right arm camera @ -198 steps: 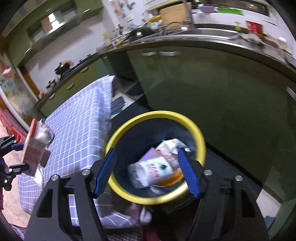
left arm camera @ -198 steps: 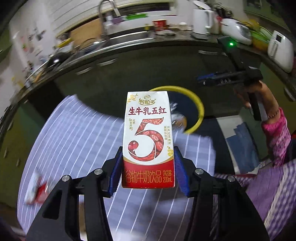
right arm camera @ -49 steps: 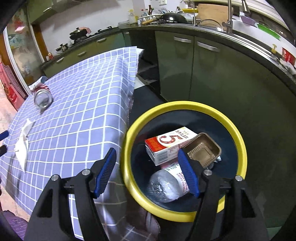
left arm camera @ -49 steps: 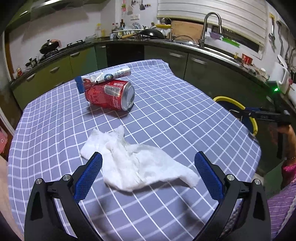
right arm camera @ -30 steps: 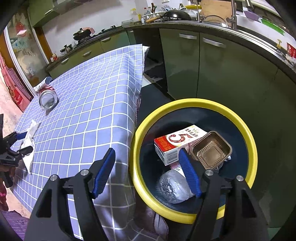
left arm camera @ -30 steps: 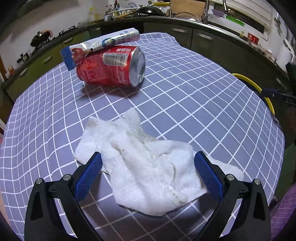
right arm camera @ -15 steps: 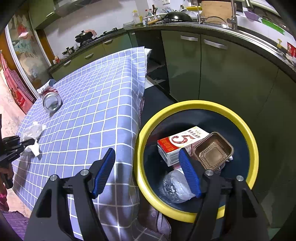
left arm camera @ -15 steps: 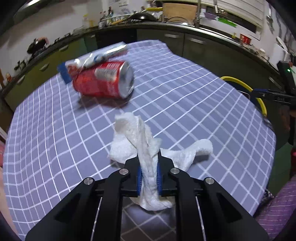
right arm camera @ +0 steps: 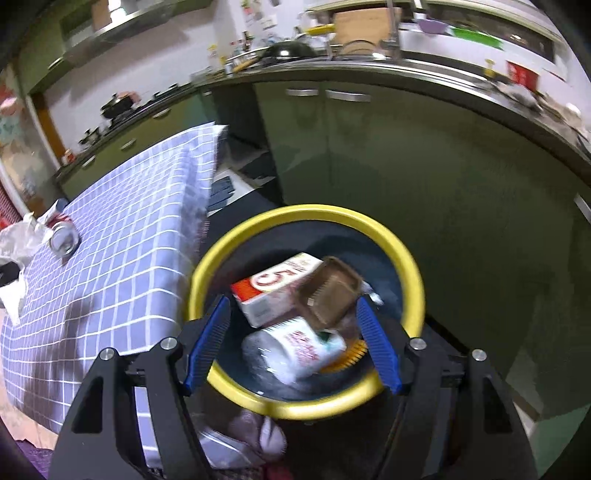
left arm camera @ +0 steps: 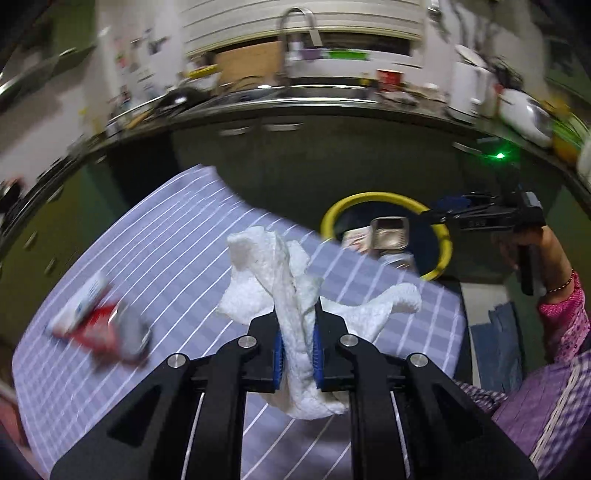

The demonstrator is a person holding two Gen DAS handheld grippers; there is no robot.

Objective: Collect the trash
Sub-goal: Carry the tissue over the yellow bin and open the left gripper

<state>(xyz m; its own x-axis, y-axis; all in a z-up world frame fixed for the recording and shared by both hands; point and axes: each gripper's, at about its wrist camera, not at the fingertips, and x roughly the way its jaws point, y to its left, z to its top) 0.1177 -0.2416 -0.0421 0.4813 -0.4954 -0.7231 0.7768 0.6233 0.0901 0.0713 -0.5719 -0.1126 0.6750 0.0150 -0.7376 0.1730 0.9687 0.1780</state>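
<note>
Left gripper (left arm camera: 297, 349): clamping crumpled tissue (left arm camera: 291, 295) above near table edge, clearing tablecloth (left arm camera: 166, 236) for carry | Right gripper (right arm camera: 291, 339): standing wide, empty, hovering over yellow-rimmed bin (right arm camera: 402, 258) right of table, marking drop point

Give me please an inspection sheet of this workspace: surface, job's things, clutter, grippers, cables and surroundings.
Surface: table under a purple checked cloth.
Job's things: white tissue clamped and lifted; red can lying on its side with a wrapper against it; yellow-rimmed bin beside the table, holding a milk carton, a foil tray and a plastic bottle.
Clutter: nothing seen beyond the trash.
Grippers: left hand-held gripper shut on the tissue; right hand-held gripper open, empty, above the bin.
Cables: nothing seen.
Surroundings: green kitchen cabinets, a counter with a sink tap; much of the view is blurred.
</note>
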